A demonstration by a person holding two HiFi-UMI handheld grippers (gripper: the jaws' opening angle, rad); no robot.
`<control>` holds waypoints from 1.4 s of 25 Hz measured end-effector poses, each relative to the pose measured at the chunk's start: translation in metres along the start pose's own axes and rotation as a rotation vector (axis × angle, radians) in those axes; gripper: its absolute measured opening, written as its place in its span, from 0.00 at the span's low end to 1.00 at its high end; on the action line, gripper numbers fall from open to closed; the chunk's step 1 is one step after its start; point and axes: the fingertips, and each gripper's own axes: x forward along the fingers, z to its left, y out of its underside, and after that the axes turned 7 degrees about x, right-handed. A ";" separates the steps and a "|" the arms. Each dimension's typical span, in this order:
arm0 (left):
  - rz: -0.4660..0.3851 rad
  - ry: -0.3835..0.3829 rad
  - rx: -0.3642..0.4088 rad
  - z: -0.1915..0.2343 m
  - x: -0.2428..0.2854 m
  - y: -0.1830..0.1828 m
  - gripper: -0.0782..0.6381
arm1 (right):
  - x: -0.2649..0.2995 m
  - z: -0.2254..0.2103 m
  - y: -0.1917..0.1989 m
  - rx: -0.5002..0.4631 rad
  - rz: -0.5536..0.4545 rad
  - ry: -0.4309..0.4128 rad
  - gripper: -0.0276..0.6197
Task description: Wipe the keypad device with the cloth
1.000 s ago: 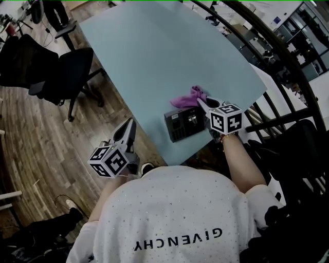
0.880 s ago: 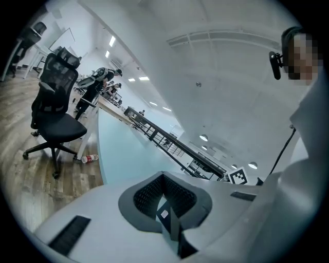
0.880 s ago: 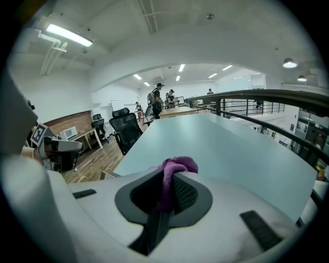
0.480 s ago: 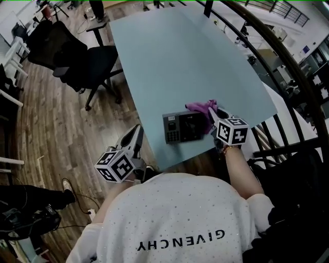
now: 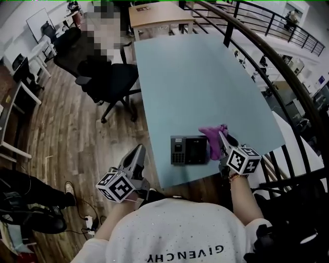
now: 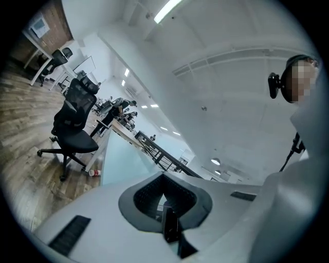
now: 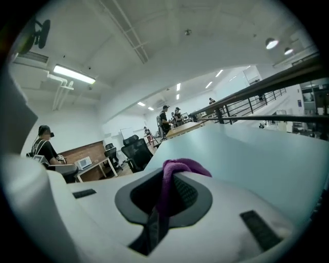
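The dark keypad device point(image 5: 188, 150) lies flat near the front edge of the pale blue table point(image 5: 200, 82). A purple cloth point(image 5: 214, 139) hangs at the device's right end, and my right gripper point(image 5: 222, 137) is shut on it. In the right gripper view the purple cloth point(image 7: 174, 177) is pinched between the jaws and bulges out above them. My left gripper point(image 5: 138, 154) is off the table to the left of the device, over the wood floor, jaws closed with nothing in them. In the left gripper view the left gripper point(image 6: 169, 226) points along the table's edge.
A black office chair point(image 5: 110, 82) stands left of the table. A black railing point(image 5: 267, 67) runs along the table's right side. A wooden desk point(image 5: 157, 15) sits beyond the far end. A person's legs and shoes point(image 5: 31, 200) are at the lower left.
The head view has swung so the table sits further back and right. The right gripper with the cloth stays at the device's right end. The left gripper stays beside the table's corner.
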 end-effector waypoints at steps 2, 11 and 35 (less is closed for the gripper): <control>0.024 -0.011 0.061 -0.006 -0.001 -0.003 0.11 | -0.006 0.008 -0.016 -0.017 -0.039 0.002 0.08; 0.037 0.078 0.102 -0.007 -0.044 -0.006 0.11 | -0.047 0.022 -0.016 -0.099 -0.162 0.100 0.08; 0.081 0.137 0.055 0.091 -0.122 -0.024 0.11 | 0.077 0.248 0.084 -0.292 0.059 -0.133 0.08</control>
